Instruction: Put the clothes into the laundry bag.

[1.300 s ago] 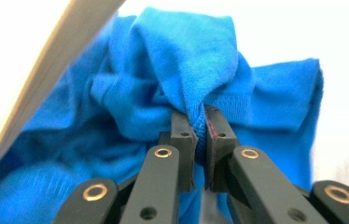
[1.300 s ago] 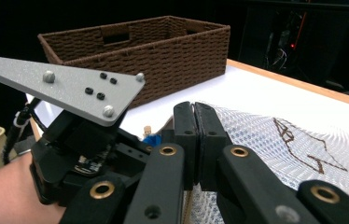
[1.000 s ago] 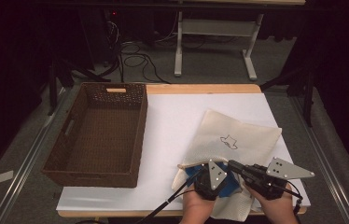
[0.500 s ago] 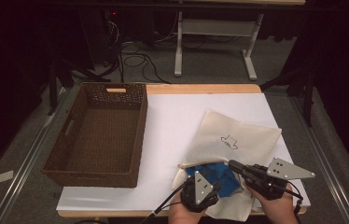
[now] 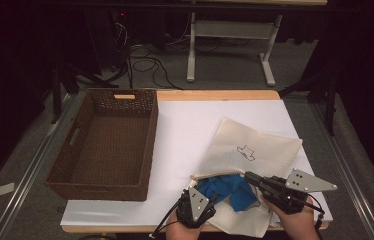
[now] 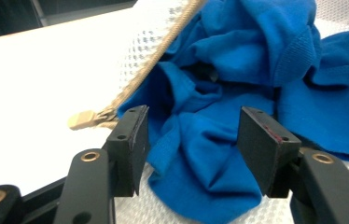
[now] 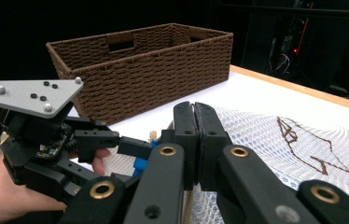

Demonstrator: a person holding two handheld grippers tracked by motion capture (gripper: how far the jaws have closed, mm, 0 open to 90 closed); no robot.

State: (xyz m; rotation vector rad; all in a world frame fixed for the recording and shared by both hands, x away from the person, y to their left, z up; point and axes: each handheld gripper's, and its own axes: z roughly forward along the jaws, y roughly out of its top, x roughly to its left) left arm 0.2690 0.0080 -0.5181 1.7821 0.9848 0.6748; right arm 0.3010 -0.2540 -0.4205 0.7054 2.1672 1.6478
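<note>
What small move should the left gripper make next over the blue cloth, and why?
Probably ease the left gripper forward and close on the blue cloth: its jaws have just opened and straddle a fold without pressing it, while the right gripper pinches the mesh bag shut.

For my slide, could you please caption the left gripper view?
Open left claw poised over the blue cloth spilling from the zippered mesh bag.

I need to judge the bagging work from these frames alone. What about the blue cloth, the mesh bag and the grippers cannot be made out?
- Blue cloth: its type; bunched in folds, cut off by the top edge in the left gripper view.
- Right gripper: whether its shut jaws pinch the mesh bag; its own jaws hide the contact in the right gripper view.
- Bag's drawing: too small in the high view.
</note>
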